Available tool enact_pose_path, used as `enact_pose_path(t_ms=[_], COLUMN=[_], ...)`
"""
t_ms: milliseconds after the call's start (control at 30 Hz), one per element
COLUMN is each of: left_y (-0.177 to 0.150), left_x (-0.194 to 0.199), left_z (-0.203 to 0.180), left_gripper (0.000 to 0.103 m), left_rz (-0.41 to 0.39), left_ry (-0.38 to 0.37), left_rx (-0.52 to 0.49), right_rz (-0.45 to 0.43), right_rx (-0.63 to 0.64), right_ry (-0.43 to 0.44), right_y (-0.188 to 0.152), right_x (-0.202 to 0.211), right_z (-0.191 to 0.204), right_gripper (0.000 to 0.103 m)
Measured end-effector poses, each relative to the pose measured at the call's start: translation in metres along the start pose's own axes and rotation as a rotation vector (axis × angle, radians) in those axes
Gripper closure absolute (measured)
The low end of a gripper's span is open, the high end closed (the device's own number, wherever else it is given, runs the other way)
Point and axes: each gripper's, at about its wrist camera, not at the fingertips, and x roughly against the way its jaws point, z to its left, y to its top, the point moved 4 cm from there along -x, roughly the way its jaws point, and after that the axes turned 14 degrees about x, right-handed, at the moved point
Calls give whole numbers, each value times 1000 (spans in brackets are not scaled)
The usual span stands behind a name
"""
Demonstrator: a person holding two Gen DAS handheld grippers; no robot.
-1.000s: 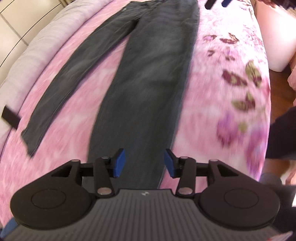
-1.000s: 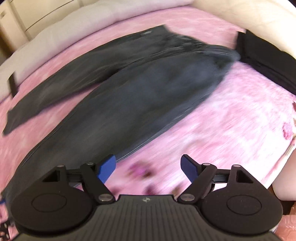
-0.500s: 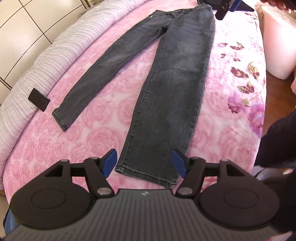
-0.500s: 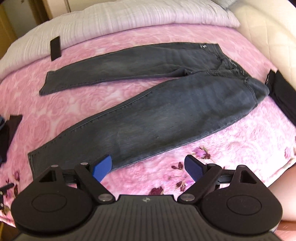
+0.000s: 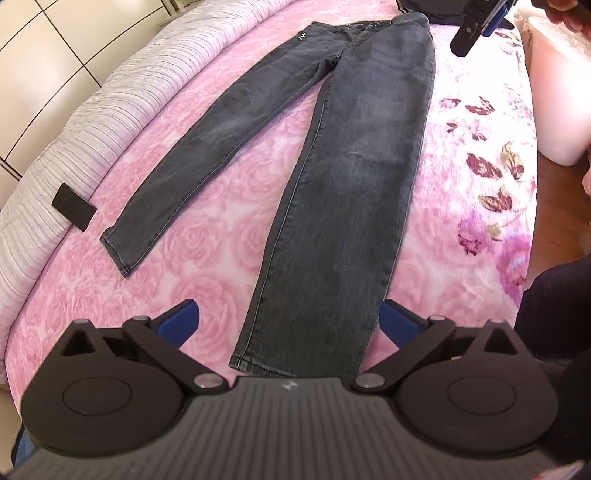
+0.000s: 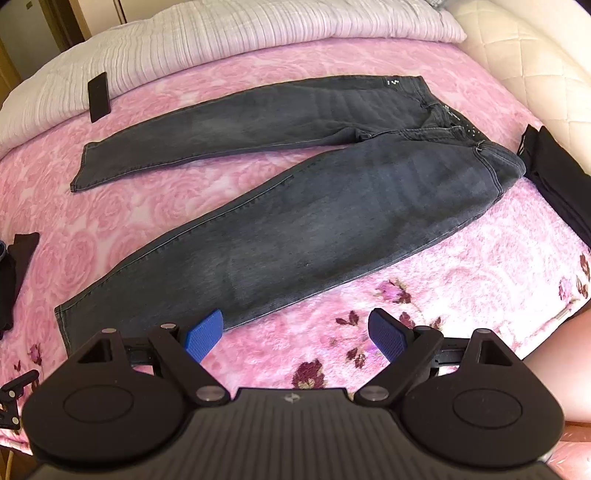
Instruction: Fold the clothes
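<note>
From the left wrist camera, the dark grey denim jeans (image 5: pixel 354 155) lie flat on the pink rose-patterned blanket (image 5: pixel 207 236), with the two legs spread apart like a V. The waist is far away and the leg ends are near. The left gripper (image 5: pixel 288 321) hangs just above the end of the right-hand leg, and its blue fingers (image 5: pixel 181 321) are spread wide with nothing between them. A small flat black card (image 5: pixel 72 206) lies at the left, at the edge of the white ribbed quilt (image 5: pixel 110 110). The right gripper (image 5: pixel 476 18) shows far off, at the waist end.

From the right wrist camera, the jeans (image 6: pixel 332 214) stretch across, waist to the right and leg ends to the left. The right gripper (image 6: pixel 295 334) is also spread wide and holds nothing; it hovers over the blanket (image 6: pixel 461 280), just beside the near edge of the near leg. A folded black cloth (image 6: pixel 557 173) lies just beside the waist.

I think the first fold is not yet begun. To do it well, the left gripper should pinch the near leg end at its hem, taking both layers. The right one should pinch the waist on the same side. Then both should lift together and lay that leg neatly on the other leg, edges matching, with no wrinkles.
</note>
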Motion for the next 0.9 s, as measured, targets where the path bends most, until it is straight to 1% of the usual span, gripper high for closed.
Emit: enact_pose_path(t_ms=[133, 367, 533, 633, 733, 833, 900], left_y=[6, 13, 19, 25, 38, 58, 73], left_x=[-7, -14, -23, -31, -38, -48, -57], left_z=[-4, -13, -26, -39, -56, -75, -90], left_gripper=[1, 1, 1, 1, 1, 1, 1], left_rz=[12, 14, 8, 13, 15, 23, 39], left_ry=[7, 8, -3, -13, -9, 7, 27], left_rx=[-14, -26, -48, -75, -102, -94, -77], right_rz=[7, 40, 65, 85, 100, 116, 126], right_rx=[-34, -50, -20, 14, 45, 90, 126], right_ry=[23, 19, 8, -2, 0, 13, 37], right_y=[-2, -12, -22, -28, -34, -38, -39], right_x=[-2, -9, -11, -14, -21, -37, -50], right_z=[-6, -20, -34, -51, -74, -104, -127], right_gripper=[15, 15, 15, 15, 15, 15, 15])
